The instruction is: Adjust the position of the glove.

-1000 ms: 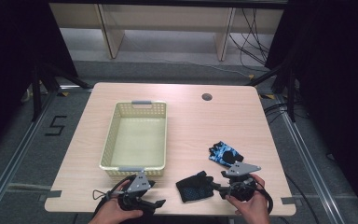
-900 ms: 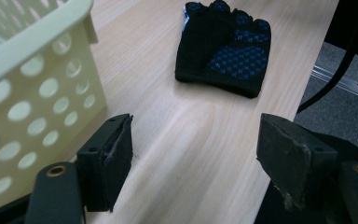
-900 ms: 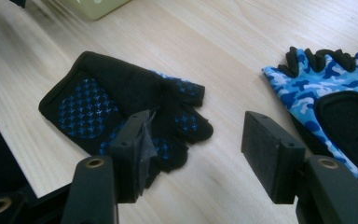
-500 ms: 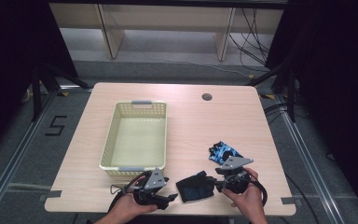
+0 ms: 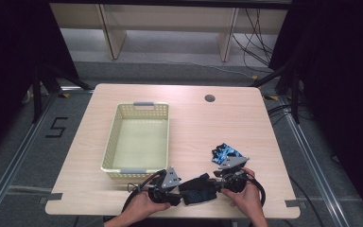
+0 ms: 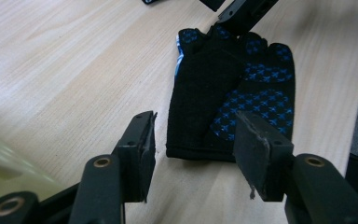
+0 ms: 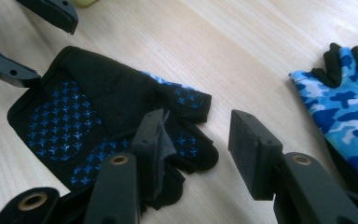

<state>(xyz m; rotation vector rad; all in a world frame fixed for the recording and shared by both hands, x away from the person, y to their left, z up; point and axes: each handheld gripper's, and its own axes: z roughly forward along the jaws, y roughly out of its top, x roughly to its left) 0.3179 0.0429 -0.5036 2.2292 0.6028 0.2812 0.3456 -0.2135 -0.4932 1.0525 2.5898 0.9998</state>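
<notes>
Lying flat on the desk [image 5: 208, 127], dotted side up: a black glove [image 6: 233, 93]. Stretched long-ways between the two tools, with the wrist end toward the left tool [image 6: 193, 135] and the finger end toward the right tool [image 7: 198, 135].

Seen along the left tool: glove straight ahead, running away from it, wrist edge just reaching in between the jaws. Jaws half open and just been closing in. No squeeze yet. A bit of bare desk on the left side of the gap. Right pad over the glove's edge, but hard to tell if touching.

Seen along the right tool: glove ahead and off to the left, not in the middle. Finger tips tucked at the left jaw, some under it. Mostly bare desk in the gap. Jaws here half open too, also just been closing, nothing pinched.

Probably a pick-up with one tool at each end. Left tool better lined up, so likely the first to catch hold. For the right tool, a small slide to its left needed — or else a grab at air.

Just to the right of the right tool: another glove [image 7: 340, 98], light blue and patchy, apart from the black one. Close by on the left tool's left side: a pale basket [image 5: 108, 142] — maybe the place for the gloves.
</notes>
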